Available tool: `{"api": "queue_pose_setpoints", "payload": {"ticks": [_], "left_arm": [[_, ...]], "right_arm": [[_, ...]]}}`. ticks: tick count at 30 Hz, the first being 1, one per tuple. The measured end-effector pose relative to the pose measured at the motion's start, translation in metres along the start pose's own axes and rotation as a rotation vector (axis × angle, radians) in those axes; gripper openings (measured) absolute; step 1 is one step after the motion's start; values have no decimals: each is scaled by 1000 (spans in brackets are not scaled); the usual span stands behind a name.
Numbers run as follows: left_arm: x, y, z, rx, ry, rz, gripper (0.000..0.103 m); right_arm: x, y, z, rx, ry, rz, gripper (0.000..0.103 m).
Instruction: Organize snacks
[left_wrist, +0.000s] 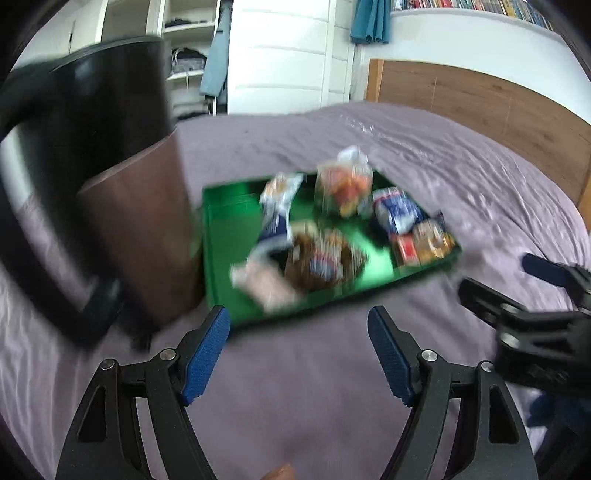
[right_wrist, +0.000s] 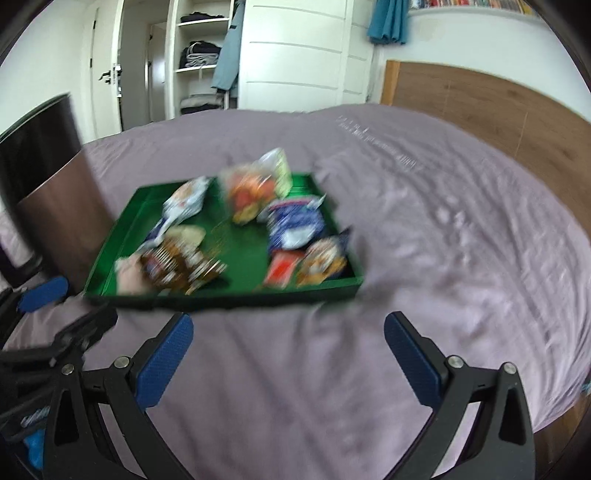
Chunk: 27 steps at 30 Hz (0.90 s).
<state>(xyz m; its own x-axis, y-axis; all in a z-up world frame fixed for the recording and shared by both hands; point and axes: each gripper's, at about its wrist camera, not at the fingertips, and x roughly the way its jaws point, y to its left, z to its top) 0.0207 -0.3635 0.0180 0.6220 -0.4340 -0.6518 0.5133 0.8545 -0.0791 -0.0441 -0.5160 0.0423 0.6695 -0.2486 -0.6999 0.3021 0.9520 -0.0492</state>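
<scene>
Your snacks sit in a green tray (right_wrist: 110, 266) that lies on the lilac bedspread (right_wrist: 443, 240) of the bed. Motion blur smears both views, so no labels are readable. At the tray's far edge stands a clear bag with orange and red contents (right_wrist: 251, 192); left of it lies a white and blue packet (right_wrist: 183, 205), and right of it a blue and white bag (right_wrist: 297, 223). In the near right corner you have a red packet (right_wrist: 282, 271) touching an orange and blue bag (right_wrist: 325, 260). In the near left corner a brown packet (right_wrist: 181, 264) overlaps a pale pink one (right_wrist: 129, 278).

Just left of the tray a brown wooden panel (left_wrist: 140, 240) stands upright, with a dark object (left_wrist: 110, 99) behind it.

Your left gripper (left_wrist: 299, 354) hovers over the bedspread just short of the tray's near edge, its jaws spread wide and empty. Your right gripper (right_wrist: 288, 354) sits likewise, jaws wide, nothing between them. Each appears at the edge of the other's view.

Beyond the bed you see a wooden headboard (right_wrist: 480, 107) and a white wardrobe (right_wrist: 291, 51) with open shelves.
</scene>
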Motion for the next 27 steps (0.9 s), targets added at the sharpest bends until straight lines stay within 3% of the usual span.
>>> {"api": "queue_pose_setpoints", "payload": {"ticks": [2, 6, 11, 16, 27], "left_arm": [[-14, 7, -16, 0, 25, 18, 84], [-33, 32, -35, -63, 32, 29, 84], [-41, 53, -44, -84, 51, 95, 85], [-44, 61, -48, -40, 71, 207, 86], [-45, 92, -56, -97, 114, 224, 86]], "right_arm": [[3, 9, -9, 8, 10, 26, 103], [1, 26, -20, 6, -30, 60, 103], [-4, 36, -25, -31, -95, 63, 103], [-7, 18, -24, -16, -121, 38, 103], [-1, -20, -35, -9, -96, 5, 103]]}}
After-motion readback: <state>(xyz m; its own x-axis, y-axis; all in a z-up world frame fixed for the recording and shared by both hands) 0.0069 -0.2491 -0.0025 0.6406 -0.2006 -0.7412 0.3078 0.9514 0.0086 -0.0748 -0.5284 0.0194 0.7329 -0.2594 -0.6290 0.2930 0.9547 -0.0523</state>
